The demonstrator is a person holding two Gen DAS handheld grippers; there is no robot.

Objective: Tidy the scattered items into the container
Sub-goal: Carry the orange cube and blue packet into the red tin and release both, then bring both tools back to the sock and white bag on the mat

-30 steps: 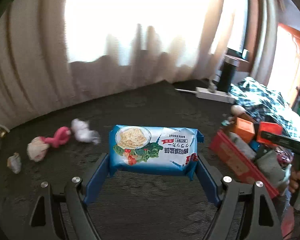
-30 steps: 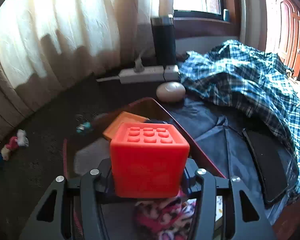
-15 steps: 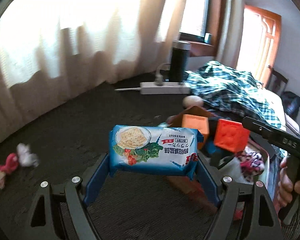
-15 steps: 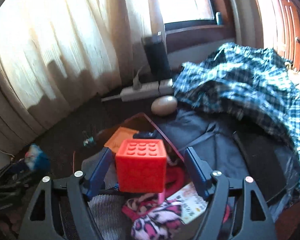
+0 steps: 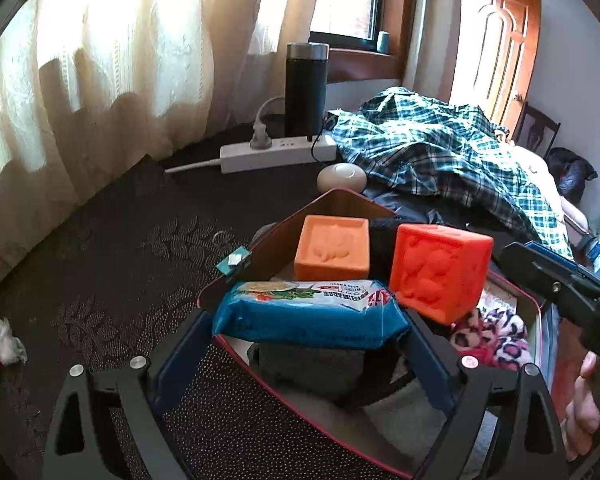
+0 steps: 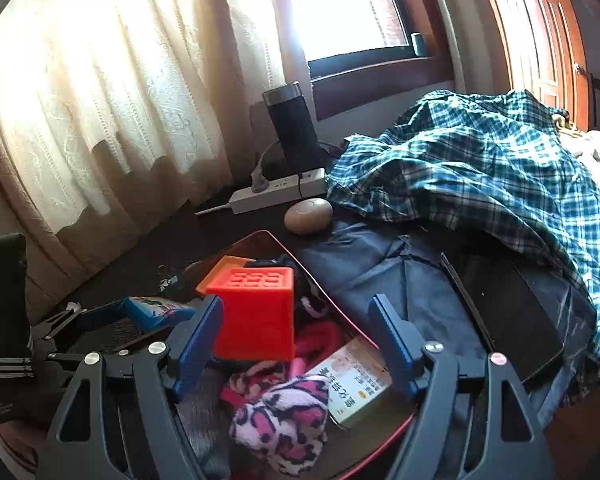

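Over red container (image 5: pixel 260 248): L gripper (image 5: pixel 308 344) opening round cracker pack (image 5: pixel 308 312); R gripper (image 6: pixel 296 344) apart, empty.

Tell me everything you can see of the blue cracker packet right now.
The cracker packet is a glossy blue plastic pillow pack with a white printed top, cracker-and-vegetable picture, red and black text. It lies level and crosswise between the fingers of the left gripper, whose jaws are opening, above the near corner of the red-rimmed container. Its right end sits against the red cube. Contact underneath is hidden.
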